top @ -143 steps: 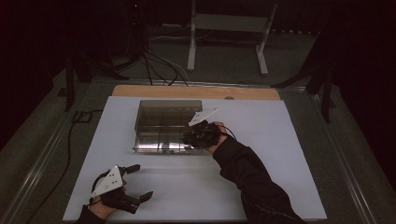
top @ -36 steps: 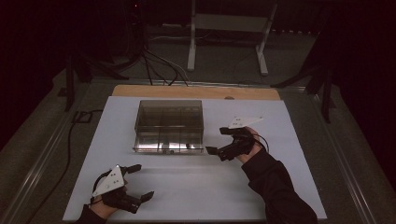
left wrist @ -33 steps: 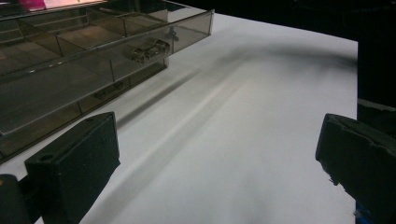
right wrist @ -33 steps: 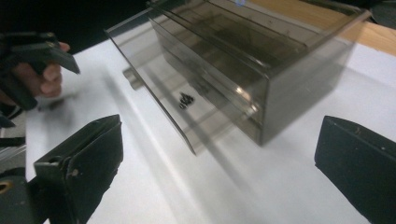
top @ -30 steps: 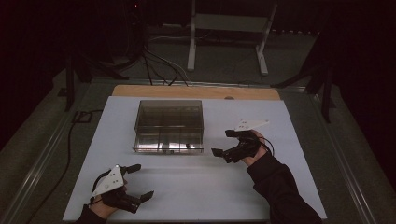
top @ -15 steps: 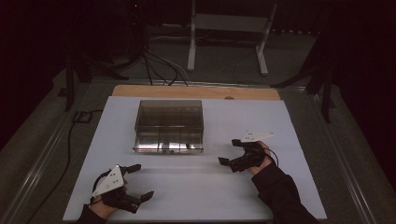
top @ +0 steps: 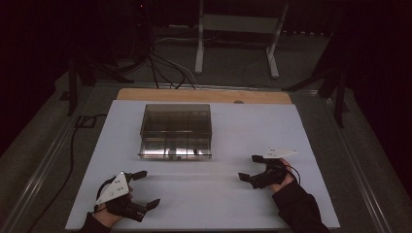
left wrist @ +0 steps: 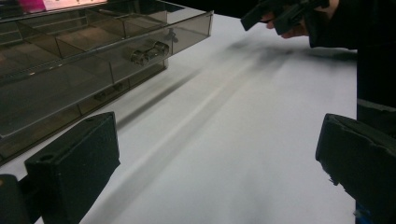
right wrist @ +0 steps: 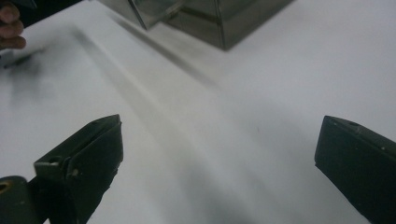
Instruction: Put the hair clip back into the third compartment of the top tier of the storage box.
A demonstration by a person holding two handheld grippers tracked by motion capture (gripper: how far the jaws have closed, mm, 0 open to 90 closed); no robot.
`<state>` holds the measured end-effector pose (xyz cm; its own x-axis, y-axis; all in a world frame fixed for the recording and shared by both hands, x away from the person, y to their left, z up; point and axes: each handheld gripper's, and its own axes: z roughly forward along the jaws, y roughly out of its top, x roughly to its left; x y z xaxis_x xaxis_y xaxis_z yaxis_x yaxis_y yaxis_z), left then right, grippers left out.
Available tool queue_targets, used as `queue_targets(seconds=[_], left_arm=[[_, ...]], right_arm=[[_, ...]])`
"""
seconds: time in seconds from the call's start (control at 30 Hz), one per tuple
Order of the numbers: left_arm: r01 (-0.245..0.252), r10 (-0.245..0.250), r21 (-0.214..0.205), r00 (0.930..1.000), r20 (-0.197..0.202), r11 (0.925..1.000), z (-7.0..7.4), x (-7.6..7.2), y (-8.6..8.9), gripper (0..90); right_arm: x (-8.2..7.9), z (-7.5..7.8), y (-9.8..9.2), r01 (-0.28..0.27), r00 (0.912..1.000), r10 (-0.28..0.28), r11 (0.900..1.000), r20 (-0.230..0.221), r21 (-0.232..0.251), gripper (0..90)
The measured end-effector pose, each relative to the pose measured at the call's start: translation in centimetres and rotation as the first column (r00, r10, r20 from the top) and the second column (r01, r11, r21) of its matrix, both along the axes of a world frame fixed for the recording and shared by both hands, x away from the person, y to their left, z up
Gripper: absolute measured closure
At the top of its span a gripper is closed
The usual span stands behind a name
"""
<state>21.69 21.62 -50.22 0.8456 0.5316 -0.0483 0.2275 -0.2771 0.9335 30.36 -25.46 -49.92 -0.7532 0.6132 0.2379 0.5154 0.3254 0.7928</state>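
A smoky clear plastic compartment box (top: 176, 131) sits on the middle of the white table (top: 252, 126), its lid down. In the left gripper view the box (left wrist: 79, 65) shows a small latch (left wrist: 149, 51) on its front. My left gripper (top: 147, 188) rests open at the near left, with nothing between its jaws (left wrist: 217, 158). My right gripper (top: 248, 167) is open and empty at the near right, apart from the box, with bare table between its jaws (right wrist: 219, 158). One corner of the box (right wrist: 210, 14) lies ahead of it.
A wooden strip (top: 204, 95) runs along the table's far edge. Beyond it stand a metal frame (top: 238, 34) and floor cables (top: 155, 63). A cable (top: 73, 141) trails off the table's left side. The other hand (right wrist: 10, 28) appears far left in the right gripper view.
My right gripper has drawn back from the box's front right corner to the near right of the table, staying open. The left gripper has not moved.
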Motion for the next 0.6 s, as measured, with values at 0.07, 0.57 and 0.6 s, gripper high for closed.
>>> queue_targets(seconds=[0.07,0.57,0.6], left_arm=[[0.001,-0.001,0.002,1.0000,-0.001,1.0000,0.0,0.0,0.0,0.6],[0.003,-0.003,-0.001,1.0000,-0.001,1.0000,0.0,0.0,0.0,0.6],[0.003,-0.003,-0.001,1.0000,-0.001,1.0000,0.0,0.0,0.0,0.6]], right_arm=[[-0.2,-0.1,-0.2,0.005,1.0000,-0.005,1.0000,-0.003,-0.003,0.9],[-3.3,-1.0,-3.8,0.097,0.9953,-0.097,0.9949,0.006,-0.029,1.0],[-3.4,-1.0,-4.0,0.106,0.9943,-0.106,0.9940,0.007,-0.026,0.9]])
